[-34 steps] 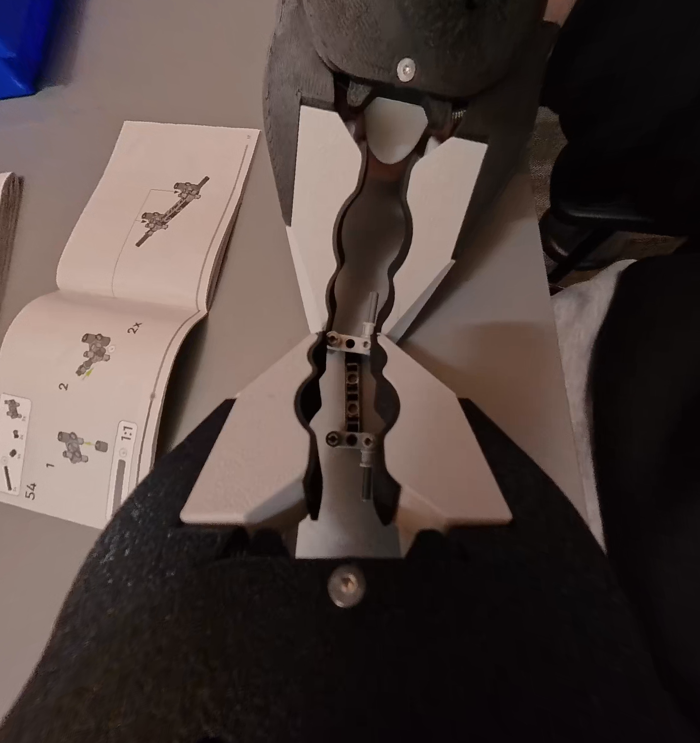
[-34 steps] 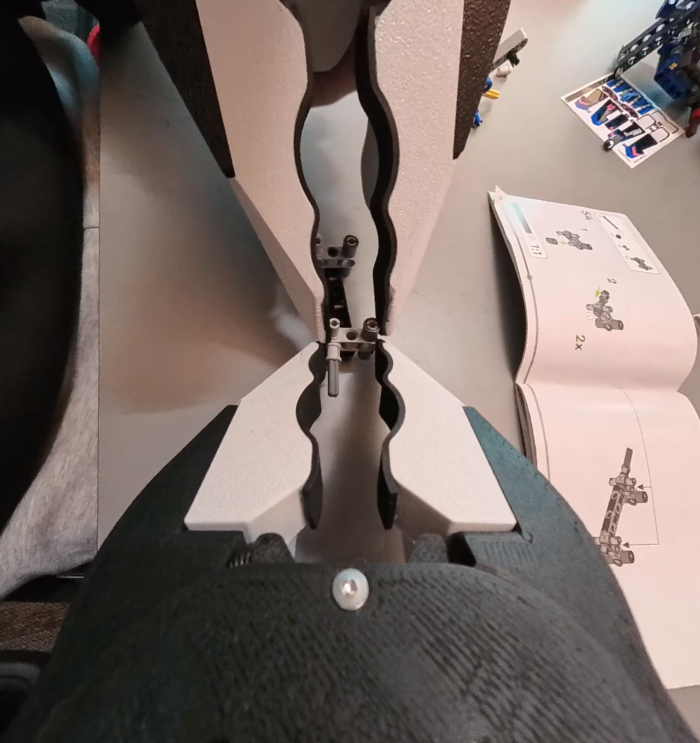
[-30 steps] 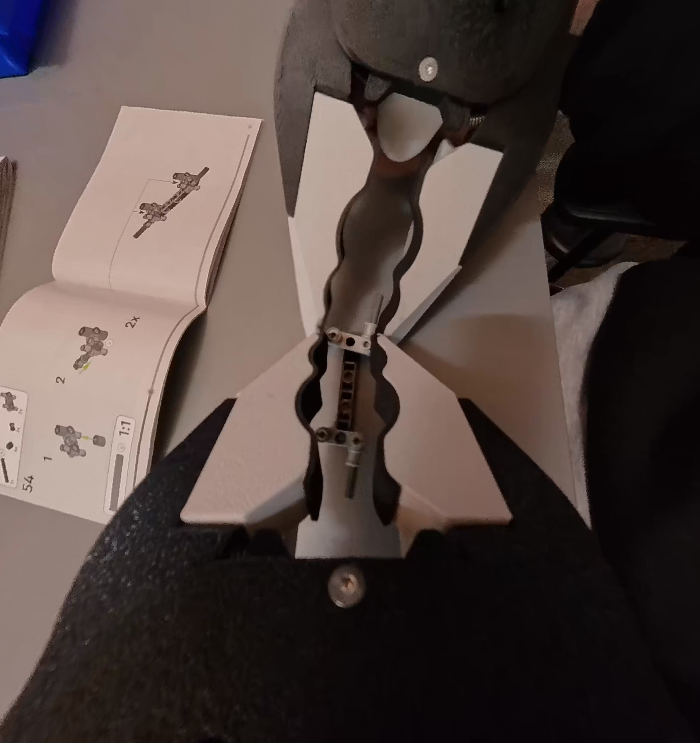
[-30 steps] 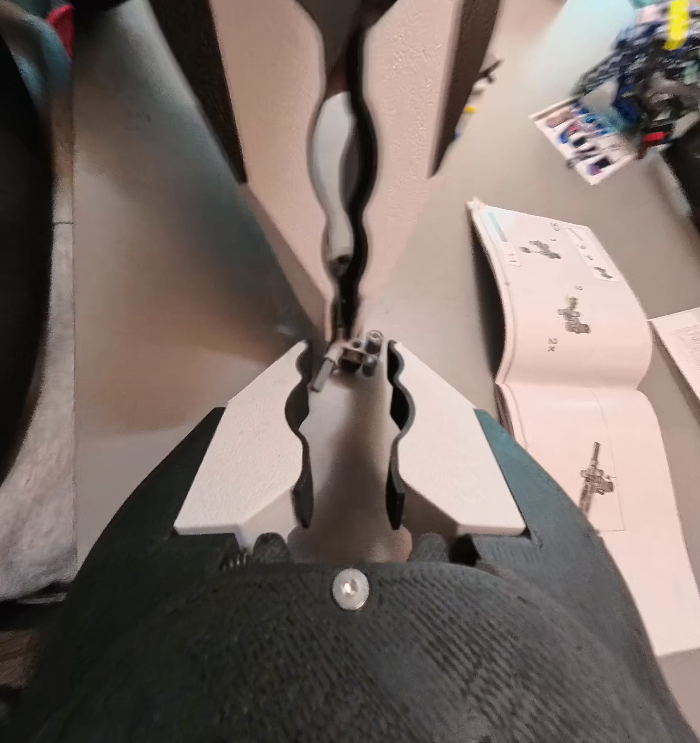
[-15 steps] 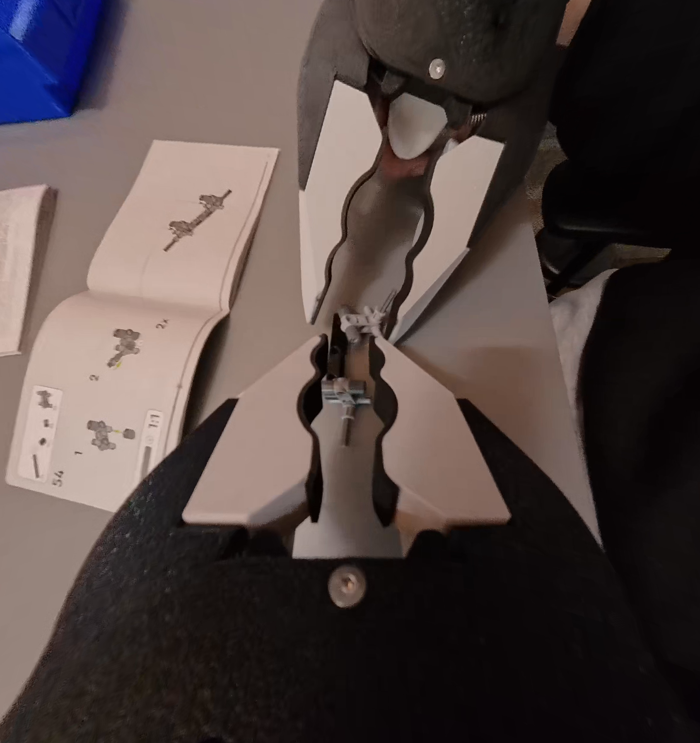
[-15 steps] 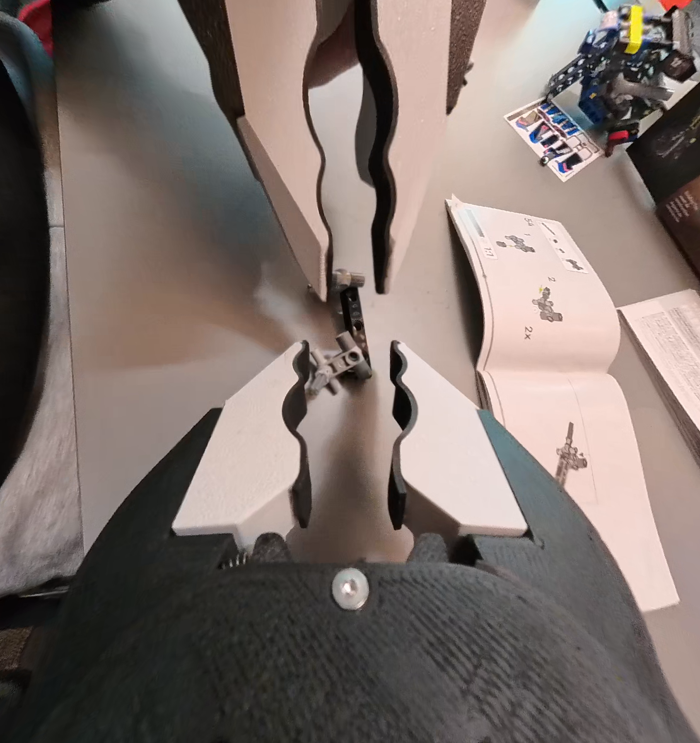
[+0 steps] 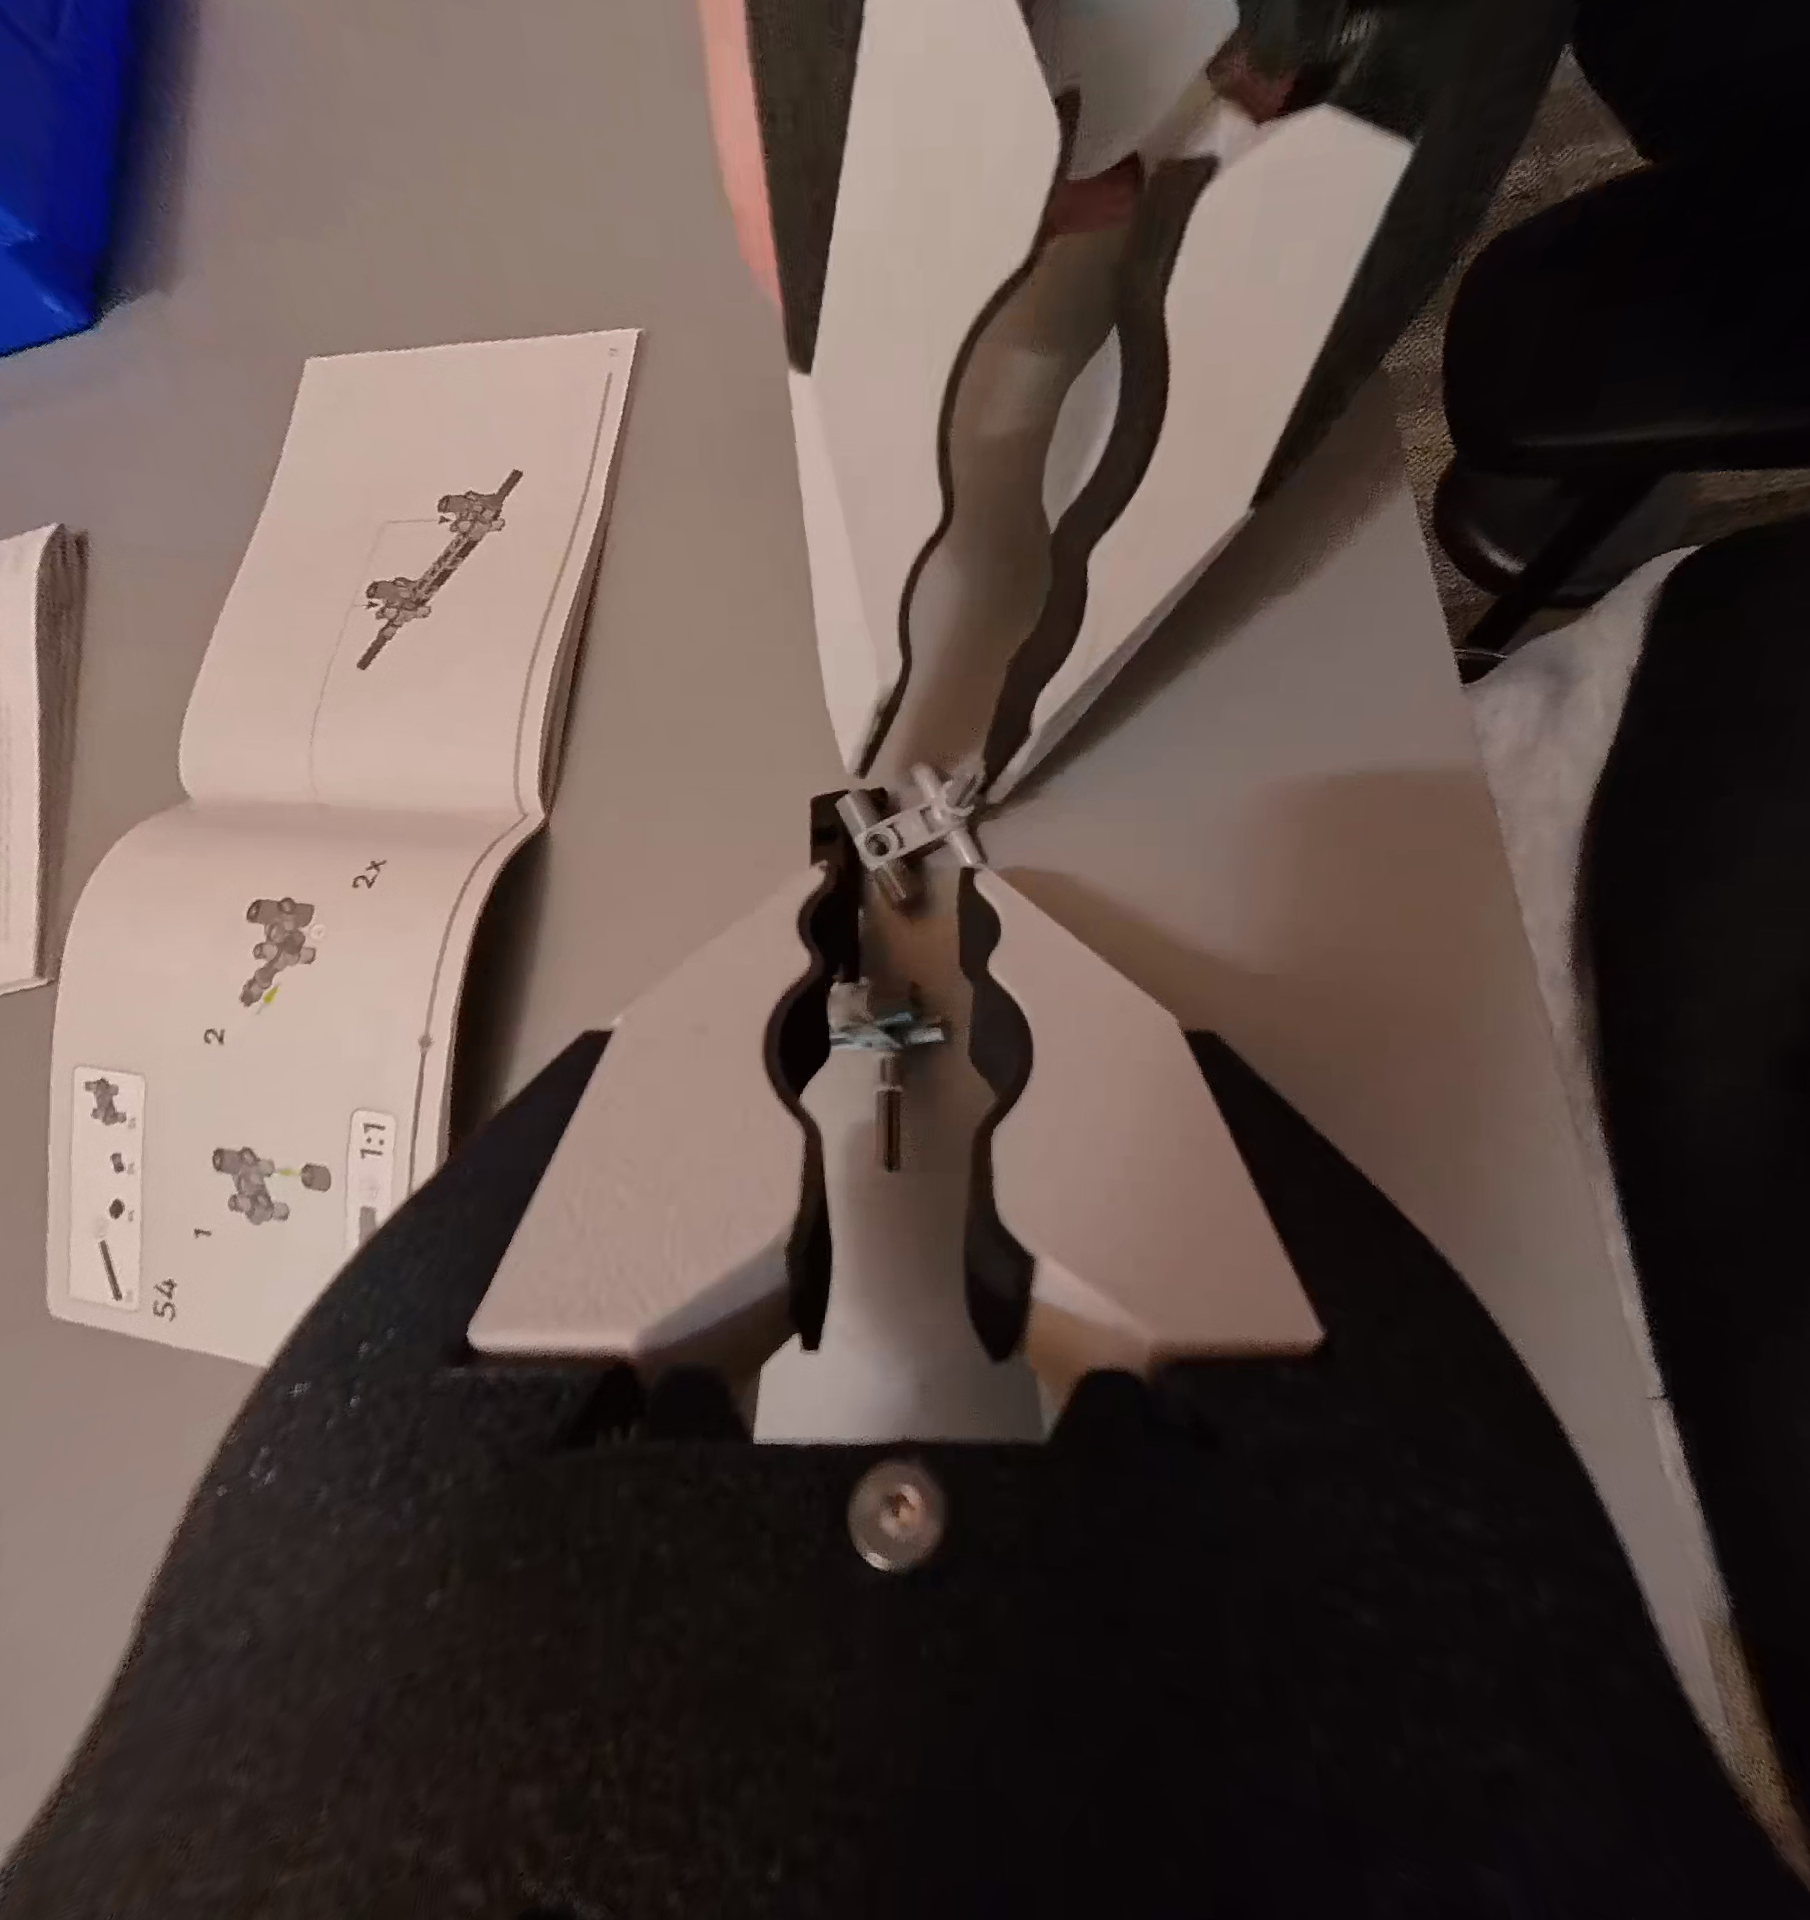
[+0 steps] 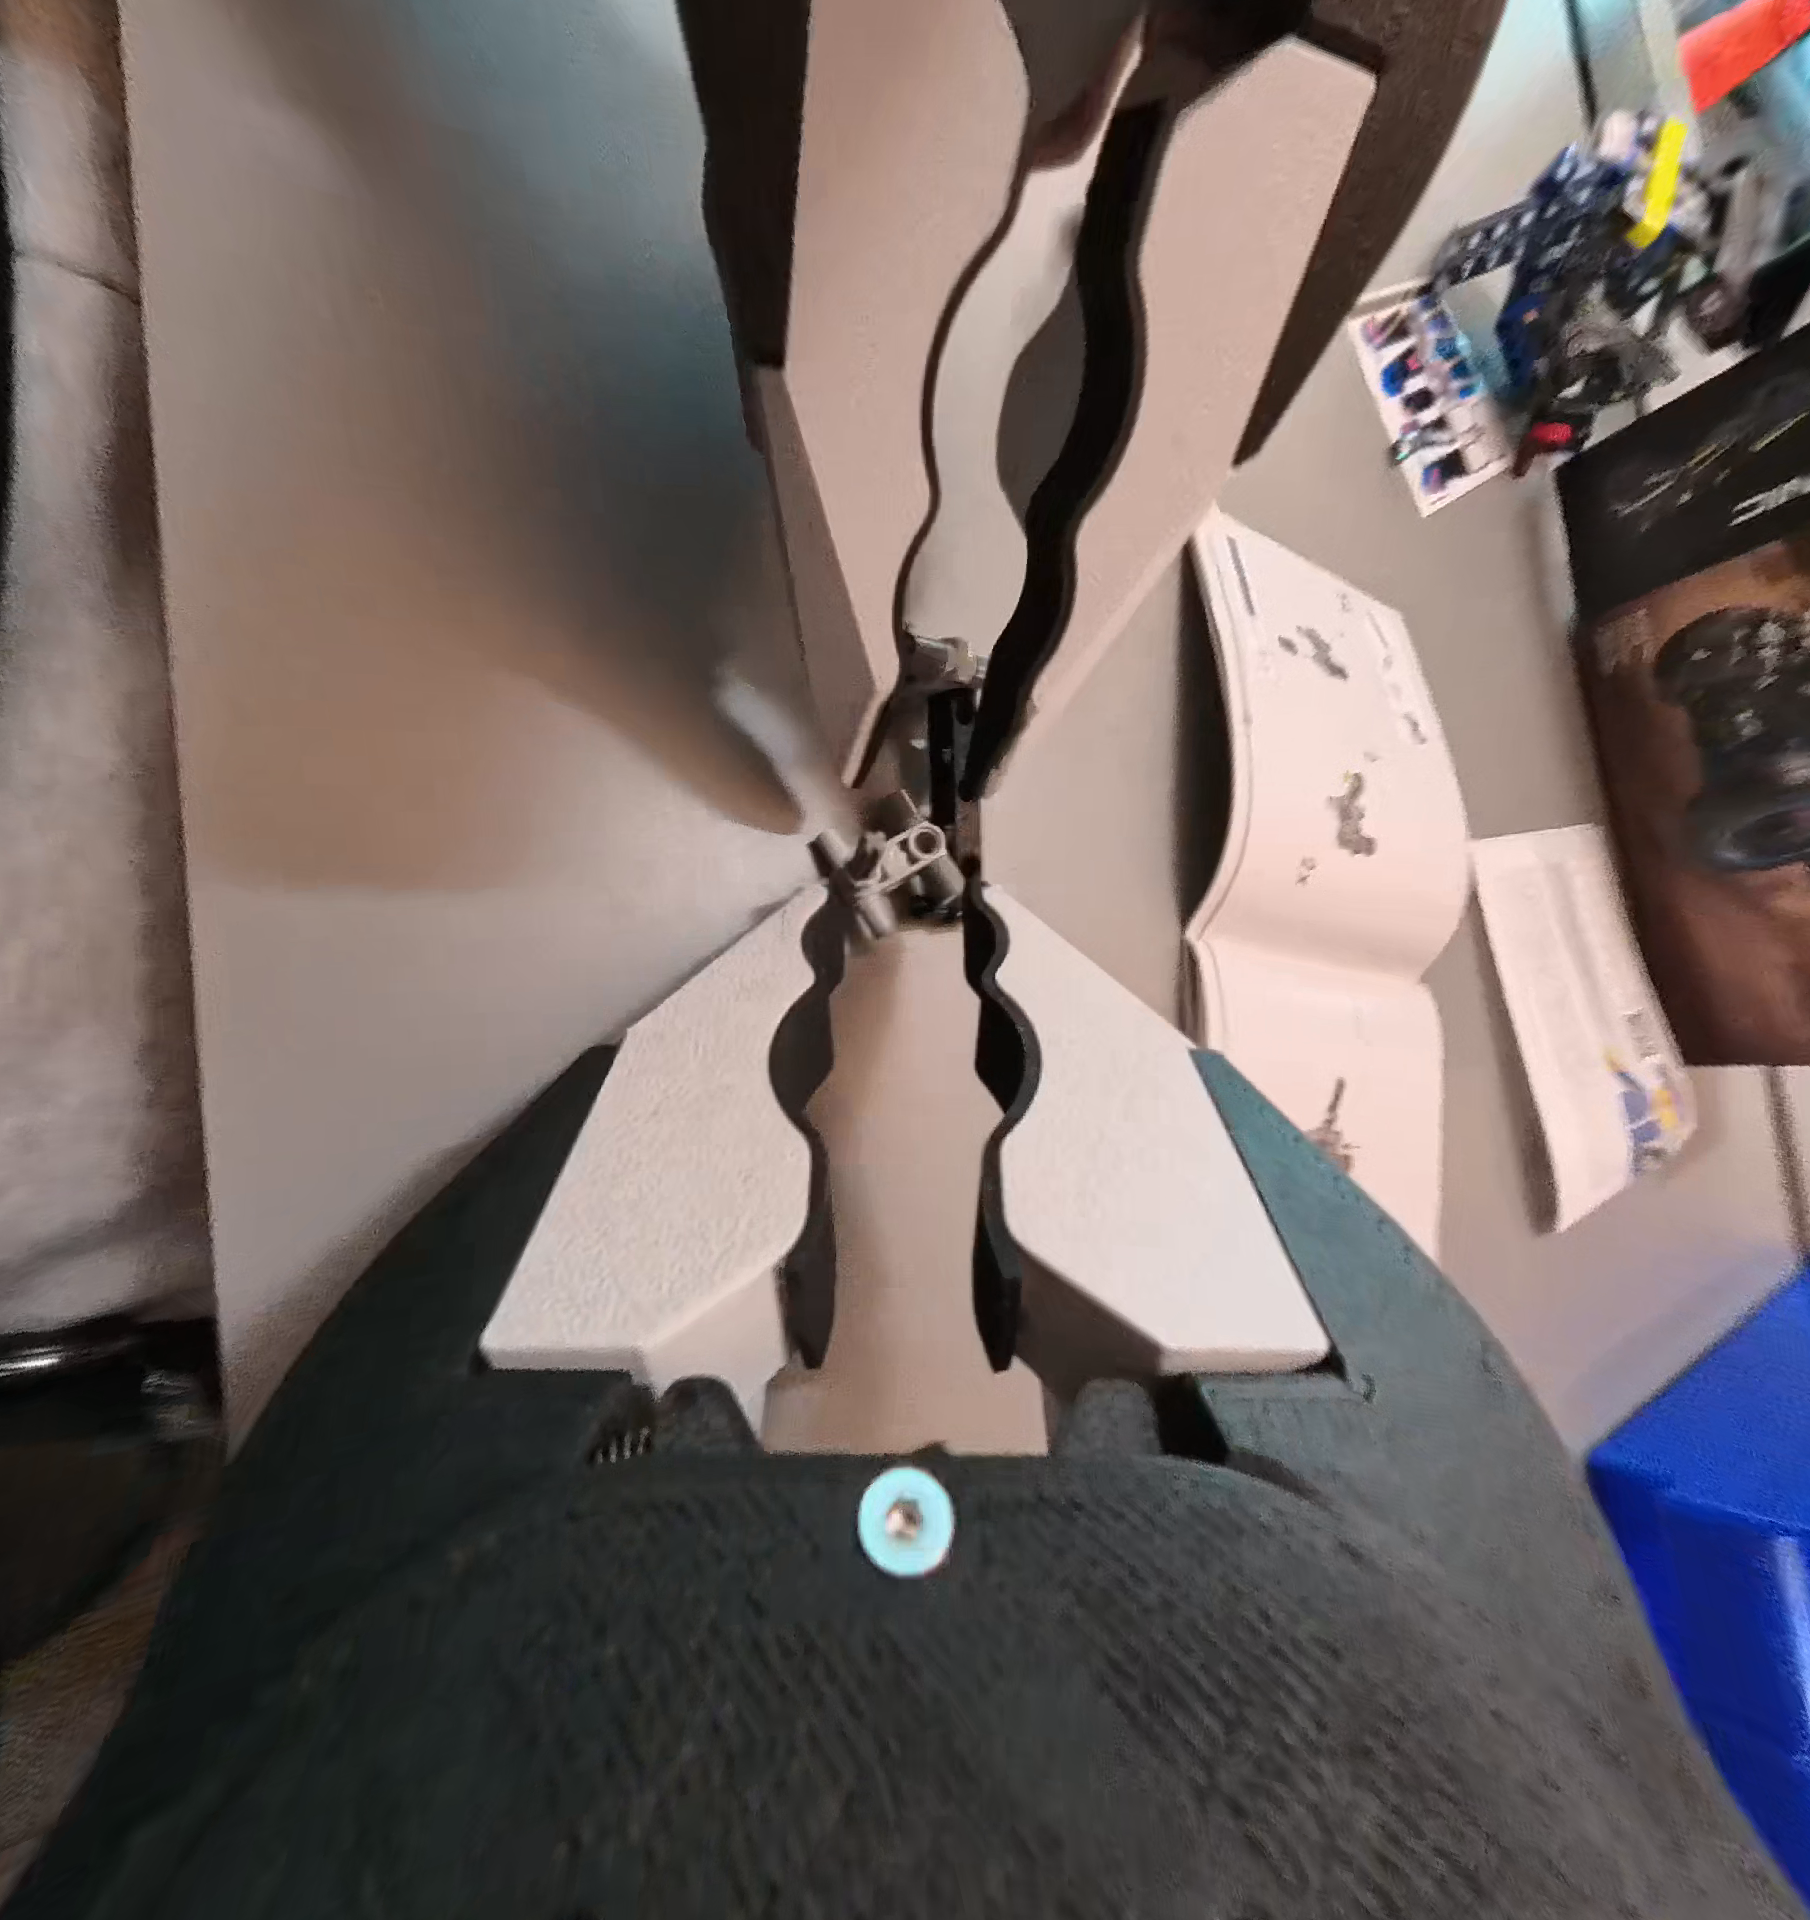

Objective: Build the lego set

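While we hold small black-beam lego assembly with grey connectors between both tools above grey table, left gripper clamps beam for support; right gripper pinches far grey connector, likely seating it. Open instruction booklet lies left for reference.

Both wrist cameras face each other closely, sharing the lego assembly between.

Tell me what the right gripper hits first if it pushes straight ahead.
Likely the grey connector at the right gripper tips, on the black beam that runs into the left gripper. Blur hides whether it already touches.
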{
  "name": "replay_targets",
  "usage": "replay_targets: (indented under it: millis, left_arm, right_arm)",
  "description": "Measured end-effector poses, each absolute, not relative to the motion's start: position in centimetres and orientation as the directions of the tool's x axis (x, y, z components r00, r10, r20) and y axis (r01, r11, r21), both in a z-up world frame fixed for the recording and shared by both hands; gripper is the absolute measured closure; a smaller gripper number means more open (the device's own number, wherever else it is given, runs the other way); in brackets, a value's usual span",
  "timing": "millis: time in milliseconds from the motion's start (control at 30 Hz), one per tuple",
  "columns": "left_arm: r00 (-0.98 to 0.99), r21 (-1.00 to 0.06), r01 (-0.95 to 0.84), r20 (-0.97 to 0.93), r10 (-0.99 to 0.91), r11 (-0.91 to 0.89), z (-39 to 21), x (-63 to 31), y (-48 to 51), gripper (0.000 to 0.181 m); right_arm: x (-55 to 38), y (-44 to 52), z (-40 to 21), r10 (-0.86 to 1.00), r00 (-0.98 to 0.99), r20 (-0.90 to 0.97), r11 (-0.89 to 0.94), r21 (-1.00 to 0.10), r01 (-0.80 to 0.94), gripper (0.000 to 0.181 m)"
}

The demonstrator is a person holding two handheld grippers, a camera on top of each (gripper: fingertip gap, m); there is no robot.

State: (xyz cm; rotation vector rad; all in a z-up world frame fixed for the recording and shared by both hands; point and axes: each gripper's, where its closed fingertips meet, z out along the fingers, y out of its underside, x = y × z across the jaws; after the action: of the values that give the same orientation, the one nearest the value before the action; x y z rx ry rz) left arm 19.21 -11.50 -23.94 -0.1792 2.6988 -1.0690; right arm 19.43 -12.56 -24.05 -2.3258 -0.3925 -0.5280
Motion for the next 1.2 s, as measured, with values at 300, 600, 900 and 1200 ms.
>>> replay_targets:
  millis: [300, 600, 900, 1200]
  left_arm:
    - [-0.965, -0.699, -0.071, -0.134, -0.227, 0.712, -23.9, 19.1, -11.5, 0.163]
    - [-0.919, -0.820, -0.064, -0.174, -0.354, 0.569, -20.9, 20.0, -12.4, 0.153]
    - [-0.814, -0.852, 0.007, -0.309, -0.491, 0.523, -19.1, 20.8, -13.6, 0.146]
    - [-0.696, -0.859, 0.016, -0.377, -0.611, 0.512, -18.0, 21.7, -13.4, 0.141]
  right_arm:
    - [18.3, -11.2, -23.8, 0.145, 0.897, 0.418, -0.633, -0.658, 0.409, 0.176]
    - [20.6, -12.4, -19.5, -0.191, 0.970, 0.148, -0.367, -0.927, 0.070, 0.180]
    - [22.4, -12.9, -16.5, -0.316, 0.915, -0.252, -0.090, -0.952, -0.293, 0.180]
    - [22.7, -12.5, -15.3, -0.336, 0.850, -0.407, 0.034, -0.907, -0.420, 0.180]
